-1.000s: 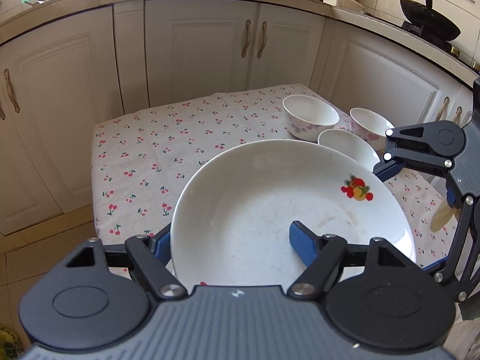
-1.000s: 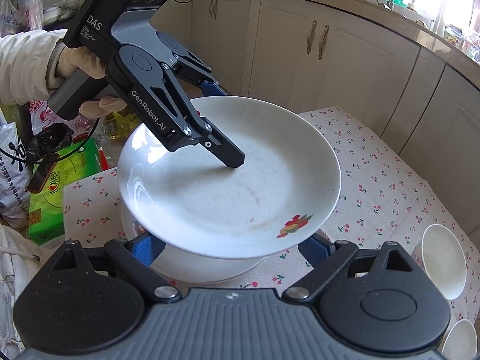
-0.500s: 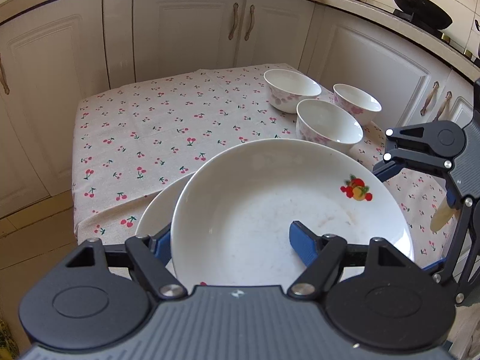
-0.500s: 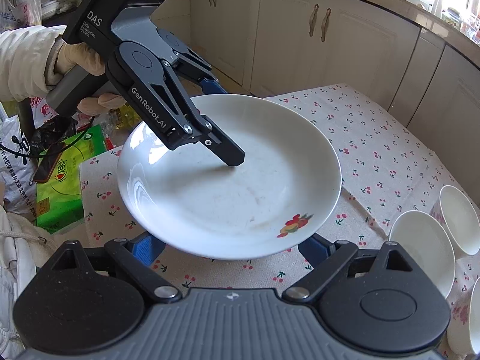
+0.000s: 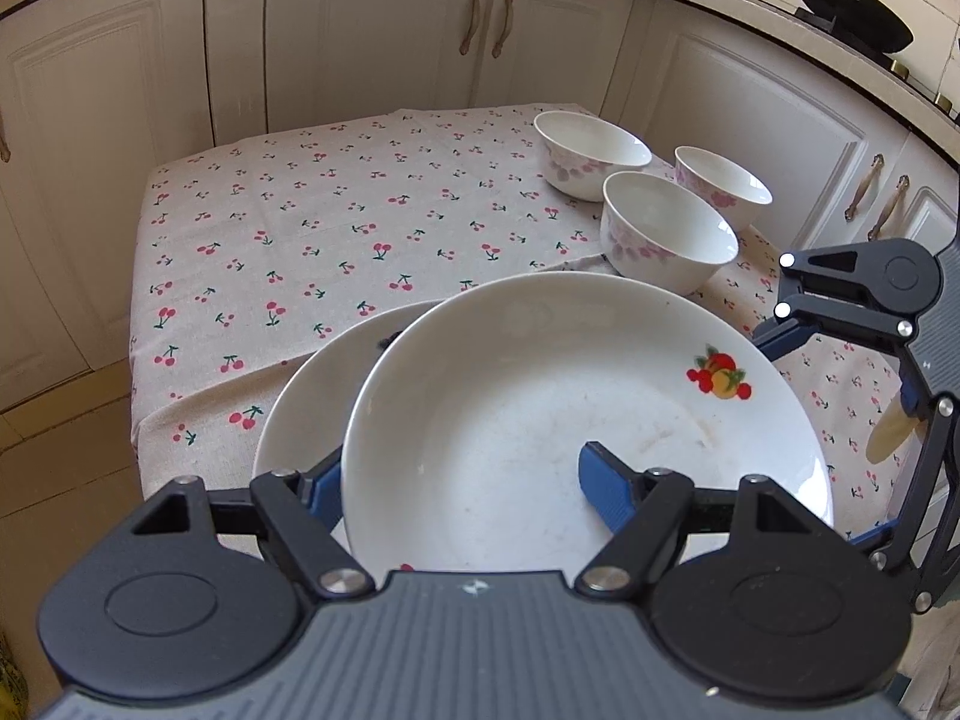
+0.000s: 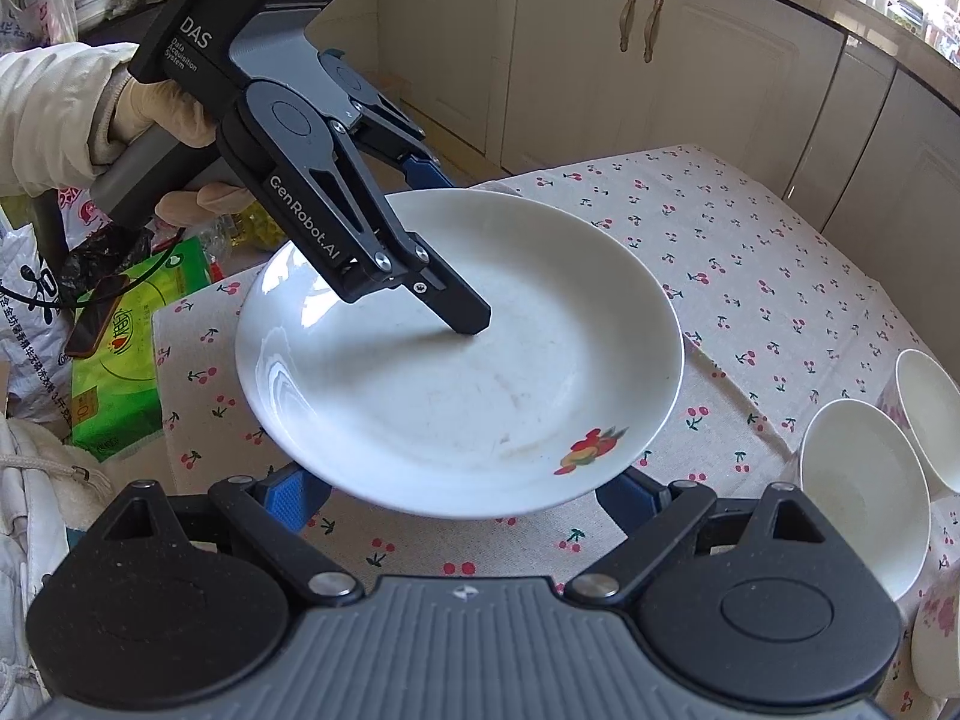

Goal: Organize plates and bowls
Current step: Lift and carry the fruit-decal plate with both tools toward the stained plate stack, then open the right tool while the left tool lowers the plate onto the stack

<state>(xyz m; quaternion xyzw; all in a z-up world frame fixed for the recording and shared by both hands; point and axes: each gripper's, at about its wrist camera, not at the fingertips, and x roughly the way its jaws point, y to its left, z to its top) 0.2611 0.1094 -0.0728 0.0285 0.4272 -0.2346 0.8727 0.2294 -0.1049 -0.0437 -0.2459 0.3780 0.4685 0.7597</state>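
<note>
Left tool [image 5: 474, 474]: clamped on the near rim of a white plate; one blue finger [image 5: 606, 483] lies on the plate's inner face, the other sits under the rim at the left. In the right wrist view the same tool [image 6: 456, 306] comes in from the upper left, held by a gloved hand [image 6: 162, 120], its black finger pressing on the plate's inside.
Held plate [image 5: 576, 414]: shallow, white, with a fruit print near its right rim; it is carried above the worktop, roughly level and tipped slightly.
Right tool [image 6: 465, 492]: spread wide, a blue finger on either side below the plate's near edge; whether it touches the plate, I cannot tell. From the left wrist view it shows at the right edge [image 5: 852, 306], beside the plate.
Second plate [image 5: 312, 396]: white, partly hidden under and to the left of the held plate, lying on the worktop near its front edge.
Worktop [image 5: 300, 228]: covered in a pale cloth printed with red cherries.
Bowls: three white bowls with pink flower print stand close together at the far right; nearest bowl [image 5: 669, 234], far left bowl [image 5: 591, 150], far right bowl [image 5: 723, 186].
Green pack [image 6: 129, 360]: lies beyond the worktop's left edge in the right wrist view.
Cabinets [image 5: 384, 36]: cream doors behind the worktop.
</note>
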